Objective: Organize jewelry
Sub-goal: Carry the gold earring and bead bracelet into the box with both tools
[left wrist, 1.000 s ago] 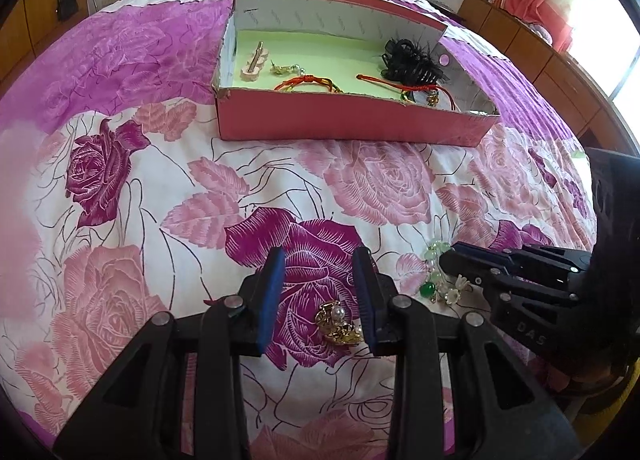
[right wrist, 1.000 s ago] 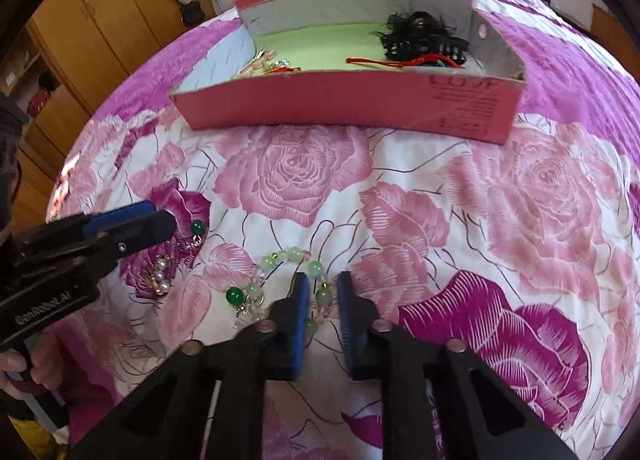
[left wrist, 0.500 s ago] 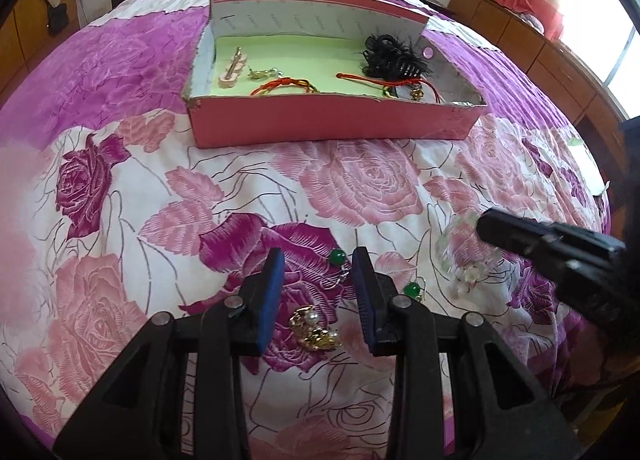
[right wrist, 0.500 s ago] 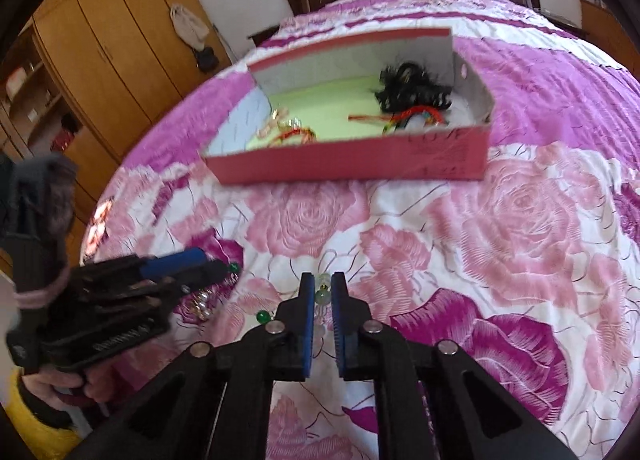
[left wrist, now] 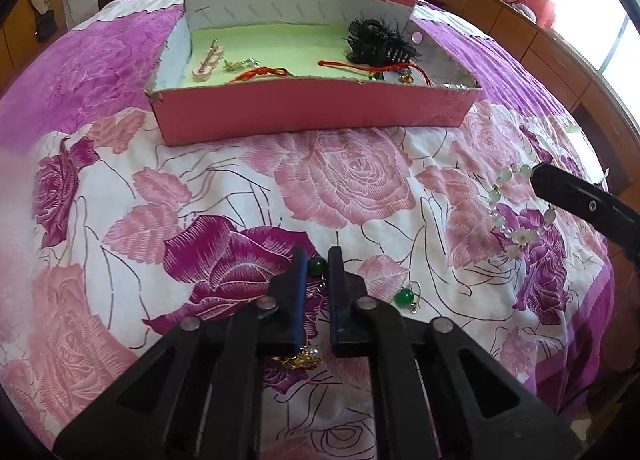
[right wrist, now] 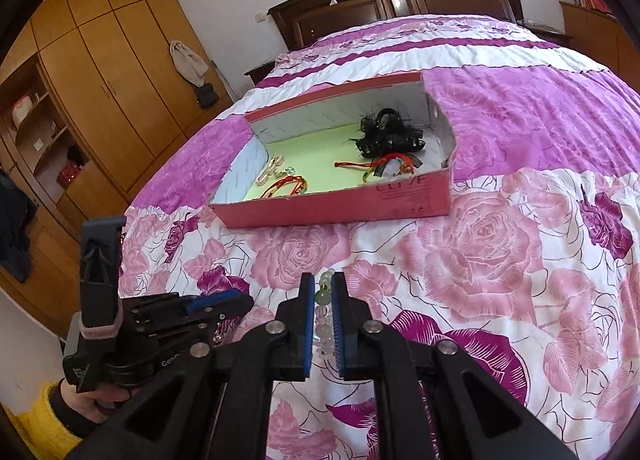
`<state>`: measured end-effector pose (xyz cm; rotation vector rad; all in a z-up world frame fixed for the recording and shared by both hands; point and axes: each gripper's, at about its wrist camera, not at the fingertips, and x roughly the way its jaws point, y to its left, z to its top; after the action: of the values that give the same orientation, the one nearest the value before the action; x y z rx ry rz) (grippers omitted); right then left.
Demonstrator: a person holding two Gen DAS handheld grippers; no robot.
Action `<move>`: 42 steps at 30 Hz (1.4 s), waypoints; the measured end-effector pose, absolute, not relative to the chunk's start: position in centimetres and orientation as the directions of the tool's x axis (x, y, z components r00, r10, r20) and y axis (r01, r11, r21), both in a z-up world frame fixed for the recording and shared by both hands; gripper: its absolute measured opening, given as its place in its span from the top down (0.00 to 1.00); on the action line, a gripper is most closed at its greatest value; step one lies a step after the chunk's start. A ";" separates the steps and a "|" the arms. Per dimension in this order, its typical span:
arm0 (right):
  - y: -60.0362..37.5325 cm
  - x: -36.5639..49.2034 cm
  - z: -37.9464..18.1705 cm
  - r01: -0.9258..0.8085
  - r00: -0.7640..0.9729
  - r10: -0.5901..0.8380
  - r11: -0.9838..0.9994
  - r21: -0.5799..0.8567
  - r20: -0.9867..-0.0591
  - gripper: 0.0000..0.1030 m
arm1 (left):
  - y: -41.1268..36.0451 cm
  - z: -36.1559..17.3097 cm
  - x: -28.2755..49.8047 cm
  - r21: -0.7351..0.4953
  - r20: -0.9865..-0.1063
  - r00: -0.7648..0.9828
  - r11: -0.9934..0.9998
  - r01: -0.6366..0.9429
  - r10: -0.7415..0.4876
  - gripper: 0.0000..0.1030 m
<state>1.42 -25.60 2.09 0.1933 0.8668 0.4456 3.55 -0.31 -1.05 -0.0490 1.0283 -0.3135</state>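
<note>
A pink box (left wrist: 312,112) with a green floor lies on the flowered bed; it also shows in the right wrist view (right wrist: 340,206). It holds red cord bracelets (left wrist: 260,73), a pink hair clip (left wrist: 206,62) and a black hair claw (left wrist: 380,40). My left gripper (left wrist: 318,266) is shut on a green bead earring (left wrist: 318,265) low over the bed. A second green earring (left wrist: 404,297) lies to its right, and a gold pearl brooch (left wrist: 300,360) lies under its fingers. My right gripper (right wrist: 323,292) is shut on a pale green bead bracelet (right wrist: 323,296), which hangs from it above the bed (left wrist: 506,216).
A wooden headboard (right wrist: 400,0) stands at the far end of the bed. Wooden wardrobes (right wrist: 100,80) line the left wall. A low wooden cabinet (left wrist: 520,40) runs along the right side by the window.
My left gripper moved forward off the brooch and closed on the green earring. My right gripper lifted the bead bracelet off the bed and rose.
</note>
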 end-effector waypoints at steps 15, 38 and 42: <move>-25.6 1.0 3.3 -0.320 0.611 0.454 0.891 0.322 -0.649 0.91 | 0.1 2.2 2.8 -0.190 -0.759 0.576 0.949 0.250 -0.303 0.99; -22.2 4.6 8.0 -0.370 0.759 0.432 0.902 0.223 -0.487 0.91 | 1.7 8.5 6.6 -0.092 -0.502 0.838 0.977 0.193 -0.213 0.99; -21.5 5.9 8.4 -0.365 0.791 0.416 0.909 0.200 -0.449 0.91 | 2.0 8.7 7.5 -0.086 -0.460 0.866 0.981 0.173 -0.193 0.99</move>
<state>5.86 -21.53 8.43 0.1050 0.5071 0.4214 7.46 1.95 8.69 -0.0427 0.4864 -0.1917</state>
